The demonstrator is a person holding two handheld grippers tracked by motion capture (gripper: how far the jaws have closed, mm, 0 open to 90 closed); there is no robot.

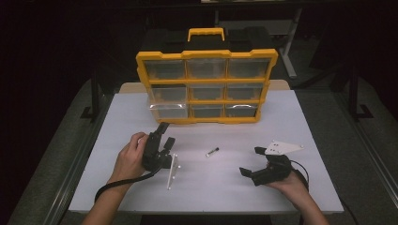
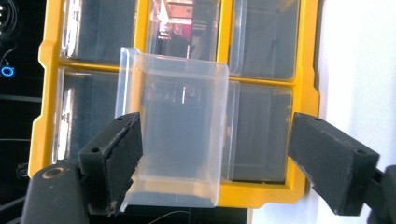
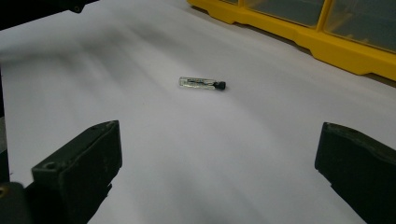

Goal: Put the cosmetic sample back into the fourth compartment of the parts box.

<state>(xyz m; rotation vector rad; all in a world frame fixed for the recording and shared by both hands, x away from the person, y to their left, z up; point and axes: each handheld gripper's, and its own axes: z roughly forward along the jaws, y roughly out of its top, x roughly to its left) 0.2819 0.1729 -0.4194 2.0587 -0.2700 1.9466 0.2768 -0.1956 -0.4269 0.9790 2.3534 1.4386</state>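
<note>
The yellow organizer (image 1: pixel 206 86) stands upright at the table's (image 1: pixel 300 131) far side, its bottom-left clear drawer (image 2: pixel 175 140) pulled out. Left gripper (image 1: pixel 163 136), jaws apart, points at this drawer. Right gripper (image 1: pixel 251 161), jaws apart, faces the small vial (image 3: pixel 202 84) lying mid-table.

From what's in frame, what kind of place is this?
Probably a lab or workshop bench set up for recording. A white table in a dark room holds a yellow parts organizer with clear drawers and a small vial; metal frame legs stand behind.
</note>
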